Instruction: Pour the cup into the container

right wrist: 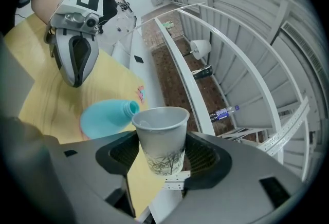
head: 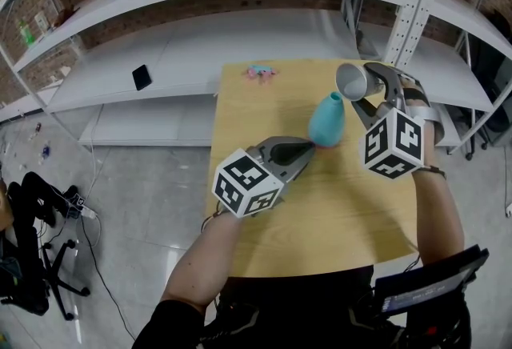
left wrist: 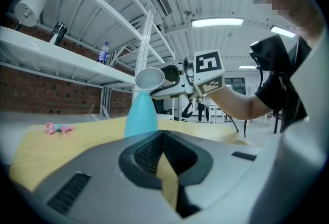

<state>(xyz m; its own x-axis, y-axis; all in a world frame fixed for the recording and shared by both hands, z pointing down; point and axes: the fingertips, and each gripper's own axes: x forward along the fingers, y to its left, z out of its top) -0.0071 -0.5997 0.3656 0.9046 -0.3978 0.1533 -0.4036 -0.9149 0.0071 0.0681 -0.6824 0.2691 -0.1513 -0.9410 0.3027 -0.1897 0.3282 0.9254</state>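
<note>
Right gripper (right wrist: 163, 159) has the cup (right wrist: 159, 133) clamped between wide-spread jaws. The cup is tipped on its side, rim just above the mouth of the teal container (head: 327, 121), which stands upright mid-counter (head: 344, 211). Left gripper (head: 308, 147) sits low, jaws pressed together on nothing, tips right beside the container's base.

I see a yellow wooden table (head: 336, 211) with a teal container (head: 327, 120) standing upright on it. Beyond the container, near the table's far edge, lies a small pink-and-blue object (head: 260, 71). Farther behind the container, a white shelf (head: 184, 51) carries a black phone (head: 141, 76).
</note>
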